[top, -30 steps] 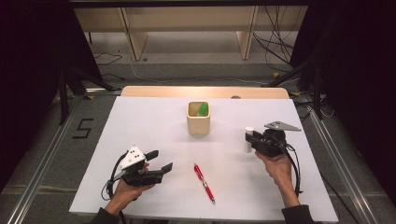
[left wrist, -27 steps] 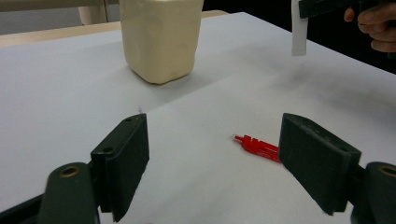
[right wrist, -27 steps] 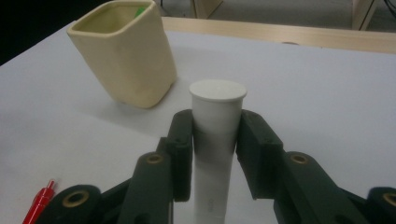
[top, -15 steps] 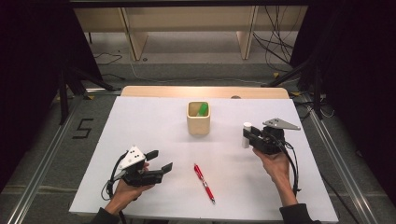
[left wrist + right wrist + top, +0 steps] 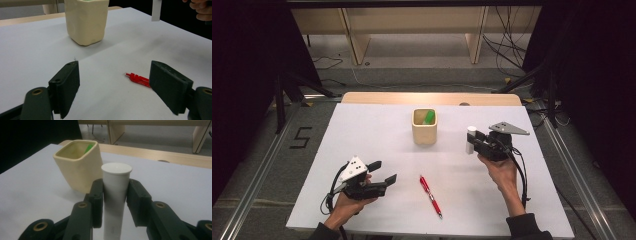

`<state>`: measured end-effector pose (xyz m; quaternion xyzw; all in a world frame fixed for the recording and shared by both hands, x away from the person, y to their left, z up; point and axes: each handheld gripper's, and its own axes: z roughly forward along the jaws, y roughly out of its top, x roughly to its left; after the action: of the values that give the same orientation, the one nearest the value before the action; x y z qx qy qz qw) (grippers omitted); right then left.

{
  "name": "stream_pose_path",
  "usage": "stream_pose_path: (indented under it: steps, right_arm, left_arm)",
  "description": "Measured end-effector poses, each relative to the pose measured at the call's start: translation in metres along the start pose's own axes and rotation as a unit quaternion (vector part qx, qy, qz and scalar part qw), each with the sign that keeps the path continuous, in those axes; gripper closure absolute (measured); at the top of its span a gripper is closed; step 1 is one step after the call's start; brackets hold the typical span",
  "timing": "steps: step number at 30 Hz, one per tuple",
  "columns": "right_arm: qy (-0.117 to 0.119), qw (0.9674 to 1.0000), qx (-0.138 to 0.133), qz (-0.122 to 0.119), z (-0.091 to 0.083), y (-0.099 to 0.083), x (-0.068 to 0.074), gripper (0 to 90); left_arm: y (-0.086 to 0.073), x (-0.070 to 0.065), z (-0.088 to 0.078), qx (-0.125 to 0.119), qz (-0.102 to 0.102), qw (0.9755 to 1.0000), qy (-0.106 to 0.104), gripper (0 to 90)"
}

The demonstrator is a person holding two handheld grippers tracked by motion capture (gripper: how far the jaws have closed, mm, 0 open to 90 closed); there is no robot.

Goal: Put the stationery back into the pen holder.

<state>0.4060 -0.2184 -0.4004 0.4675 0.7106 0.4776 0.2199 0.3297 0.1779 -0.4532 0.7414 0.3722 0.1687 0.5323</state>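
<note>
A cream square cup (image 5: 424, 127) stands mid-table with something green (image 5: 429, 117) inside; it also stands ahead in the left gripper view (image 5: 86, 20) and the right gripper view (image 5: 78, 165). My right gripper (image 5: 473, 141) is shut on an upright white tube (image 5: 115, 195), held right of the cup and lifted off the table (image 5: 470, 139). My left gripper (image 5: 383, 172) rests at the front left, open, nothing between its pads (image 5: 67, 80). A red pen (image 5: 430, 195) lies on the white table between the two hands, its tip (image 5: 136, 78) beside the left gripper's far jaw.
The white table top (image 5: 362, 135) ends at a wooden strip (image 5: 432, 98) along the back. Black cables (image 5: 522, 170) trail from both grippers. Wooden furniture legs and floor cables lie beyond the table; a "5" mark (image 5: 301, 137) is on the floor at left.
The right gripper with the white tube has shifted slightly left and away, toward the cup. The left gripper has stayed put.
</note>
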Motion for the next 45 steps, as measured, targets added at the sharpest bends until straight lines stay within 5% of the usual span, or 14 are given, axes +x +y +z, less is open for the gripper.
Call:
stream_pose_path:
  steps: [31,45]
  right_arm:
    - [0.044,0.9987,-0.026,-0.001,0.038,0.061,0.042,67.6]
    - [0.049,0.9984,-0.028,0.005,0.056,0.074,0.056,67.6]
  left_arm:
    - [0.0,-0.001,0.001,0.008,0.004,0.9999,-0.005,21.9]
    - [-0.001,-0.001,0.001,0.007,0.005,0.9999,-0.007,22.0]
